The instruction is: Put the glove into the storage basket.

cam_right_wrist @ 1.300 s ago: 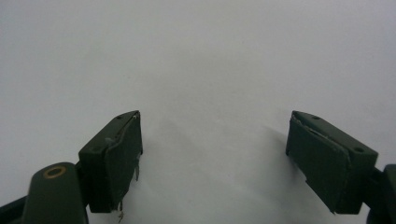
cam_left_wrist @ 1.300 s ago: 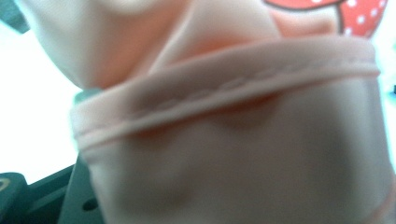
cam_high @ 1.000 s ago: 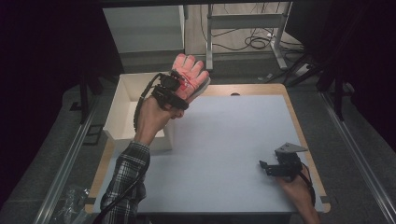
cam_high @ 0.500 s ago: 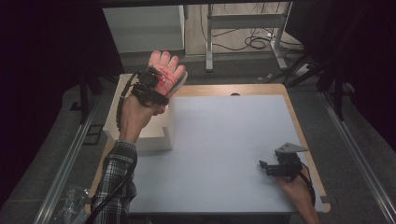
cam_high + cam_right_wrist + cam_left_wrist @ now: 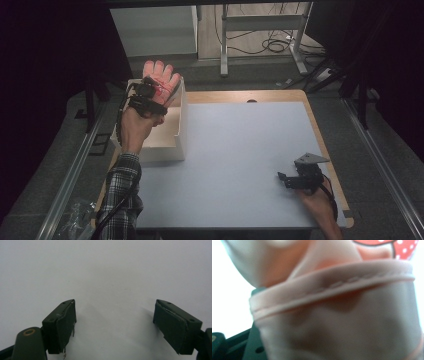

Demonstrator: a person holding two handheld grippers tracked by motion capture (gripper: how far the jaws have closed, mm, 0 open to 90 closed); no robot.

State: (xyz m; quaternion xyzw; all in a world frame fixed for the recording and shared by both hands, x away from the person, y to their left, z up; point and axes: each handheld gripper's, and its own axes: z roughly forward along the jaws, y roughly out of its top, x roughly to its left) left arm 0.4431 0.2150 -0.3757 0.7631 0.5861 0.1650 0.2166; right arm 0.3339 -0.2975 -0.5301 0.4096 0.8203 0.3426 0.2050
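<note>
The table (image 5: 260, 100) has a pale wooden top whose edge shows along the far and right sides. A large light grey mat (image 5: 240, 160) covers nearly all of it, smooth and bare across its middle. At the table's far left corner stands a white open-topped box (image 5: 172, 145), its right wall touching the mat's left edge. Near the right front corner, the right gripper (image 5: 286, 181) rests low on the mat, its jaws spread wide apart over plain grey surface.

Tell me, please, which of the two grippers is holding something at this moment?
The left gripper, raised above the white box, is shut on a pink glove. The right gripper rests low over the table, jaws apart with nothing between.
</note>
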